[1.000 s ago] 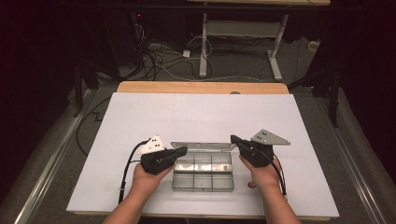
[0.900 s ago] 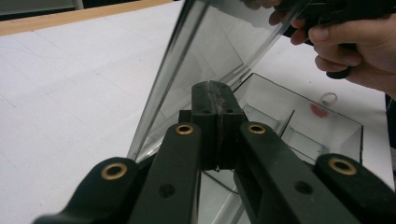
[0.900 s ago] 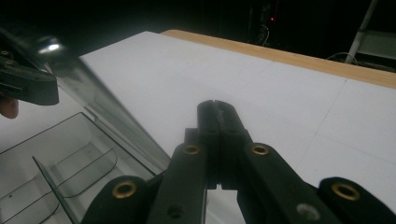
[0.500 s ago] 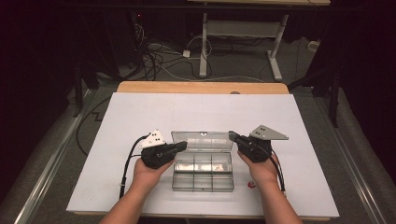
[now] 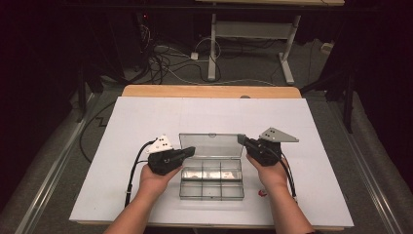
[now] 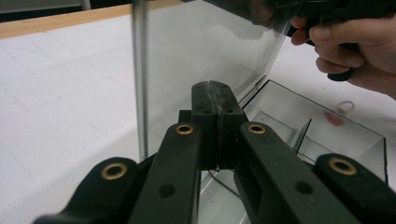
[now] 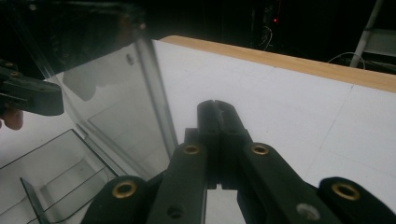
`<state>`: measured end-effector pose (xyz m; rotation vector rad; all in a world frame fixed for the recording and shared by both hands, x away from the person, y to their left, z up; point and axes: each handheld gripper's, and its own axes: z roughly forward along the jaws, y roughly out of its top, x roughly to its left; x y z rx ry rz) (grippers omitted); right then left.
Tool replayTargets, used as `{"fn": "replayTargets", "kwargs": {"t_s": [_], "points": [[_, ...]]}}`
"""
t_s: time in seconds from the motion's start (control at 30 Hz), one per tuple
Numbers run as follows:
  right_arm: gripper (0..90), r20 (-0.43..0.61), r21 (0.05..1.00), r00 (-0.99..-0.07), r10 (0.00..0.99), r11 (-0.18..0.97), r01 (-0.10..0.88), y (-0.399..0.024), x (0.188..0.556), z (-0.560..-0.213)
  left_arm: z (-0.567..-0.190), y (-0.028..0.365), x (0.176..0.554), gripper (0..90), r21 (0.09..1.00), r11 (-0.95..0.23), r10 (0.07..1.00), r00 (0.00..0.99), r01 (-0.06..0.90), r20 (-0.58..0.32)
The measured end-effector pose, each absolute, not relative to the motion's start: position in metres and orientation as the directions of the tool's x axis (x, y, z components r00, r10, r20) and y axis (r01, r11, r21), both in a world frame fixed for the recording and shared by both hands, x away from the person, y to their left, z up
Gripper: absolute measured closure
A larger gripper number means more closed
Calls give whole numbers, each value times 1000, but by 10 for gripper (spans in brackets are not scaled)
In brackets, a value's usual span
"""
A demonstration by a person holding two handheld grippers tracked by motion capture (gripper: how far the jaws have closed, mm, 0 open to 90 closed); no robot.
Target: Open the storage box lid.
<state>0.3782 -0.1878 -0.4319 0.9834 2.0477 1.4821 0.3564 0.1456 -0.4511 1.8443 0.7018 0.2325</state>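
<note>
My left claw (image 5: 191, 150) is pinched fully closed, empty, at the lid's nine o'clock edge. My right claw (image 5: 242, 140) is likewise closed on nothing, at its three o'clock edge. The clear compartment box (image 5: 212, 185) sits near the white table's (image 5: 146, 117) six o'clock side, its lid (image 5: 210, 145) raised.

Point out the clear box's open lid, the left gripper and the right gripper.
lid (image 5: 210, 145), high view, middle of the clear panel
left gripper (image 5: 191, 150), high view, tip of shut jaws
right gripper (image 5: 240, 139), high view, tip of shut jaws

Clear box (image 5: 212, 178); black grippers (image 5: 189, 152); white table (image 5: 146, 117), wooden edge.
</note>
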Motion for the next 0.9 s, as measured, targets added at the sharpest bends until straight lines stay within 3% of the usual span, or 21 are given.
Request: {"fn": "replayTargets", "kwargs": {"t_s": [0.33, 0.57, 0.9], "points": [[900, 81, 935, -650, 756, 168, 311, -187, 388, -434, -450, 154, 353, 874, 908, -230, 575, 802, 351, -164], [900, 86, 933, -644, 760, 165, 320, -186, 391, -436, -461, 183, 350, 875, 906, -183, 626, 756, 381, -192], [900, 85, 931, -643, 761, 170, 324, -186, 394, -435, -455, 186, 385, 876, 898, -132, 676, 700, 420, -229]]}}
